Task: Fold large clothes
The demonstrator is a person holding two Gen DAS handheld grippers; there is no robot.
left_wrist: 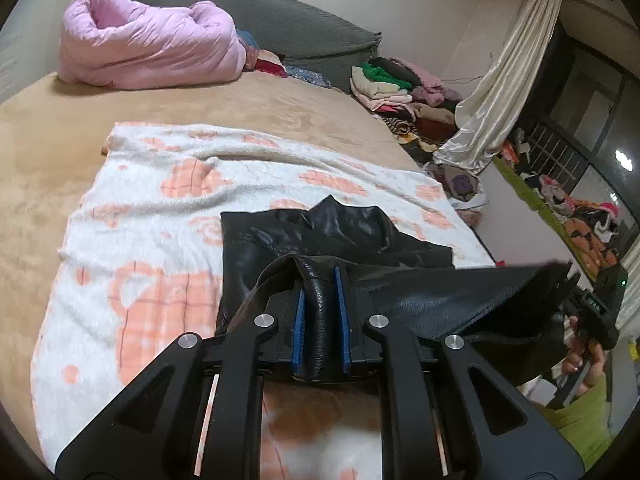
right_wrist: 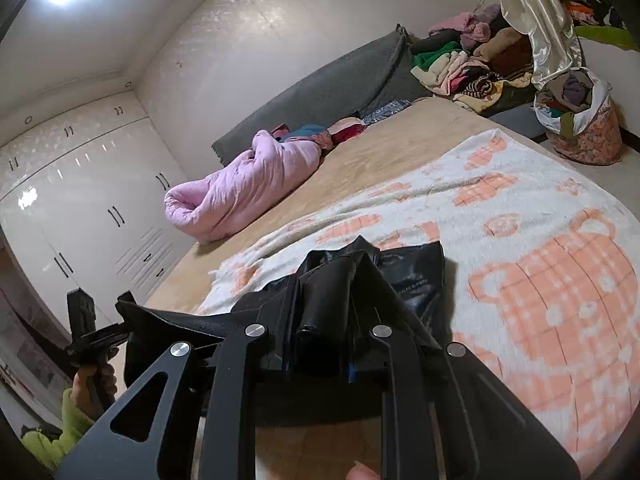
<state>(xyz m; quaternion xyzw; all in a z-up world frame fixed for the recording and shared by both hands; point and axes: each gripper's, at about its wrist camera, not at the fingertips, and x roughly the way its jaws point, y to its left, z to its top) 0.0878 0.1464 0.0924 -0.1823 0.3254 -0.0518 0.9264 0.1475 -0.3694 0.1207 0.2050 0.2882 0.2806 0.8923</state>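
A black leather garment (left_wrist: 340, 236) lies on a white blanket with orange bear prints (left_wrist: 160, 208) spread over the bed. My left gripper (left_wrist: 320, 280) is shut on a thick fold of that leather, its blue pads (left_wrist: 300, 312) pressing both sides. The garment's near edge stretches taut to the right toward the other gripper's body (left_wrist: 600, 312), held in a hand with a green sleeve. In the right wrist view, my right gripper (right_wrist: 326, 280) is shut on another bunched fold of the black leather garment (right_wrist: 412, 272), lifted off the blanket (right_wrist: 520, 240). The left gripper's body (right_wrist: 86, 328) shows at far left.
A rolled pink quilt (left_wrist: 148, 40) lies at the head of the tan bed (left_wrist: 280, 108) against a grey headboard (left_wrist: 280, 24). Piled clothes (left_wrist: 400, 88), a cream curtain (left_wrist: 508, 80) and a full bag (right_wrist: 576, 116) stand beside the bed. White wardrobe doors (right_wrist: 80, 208) line the far wall.
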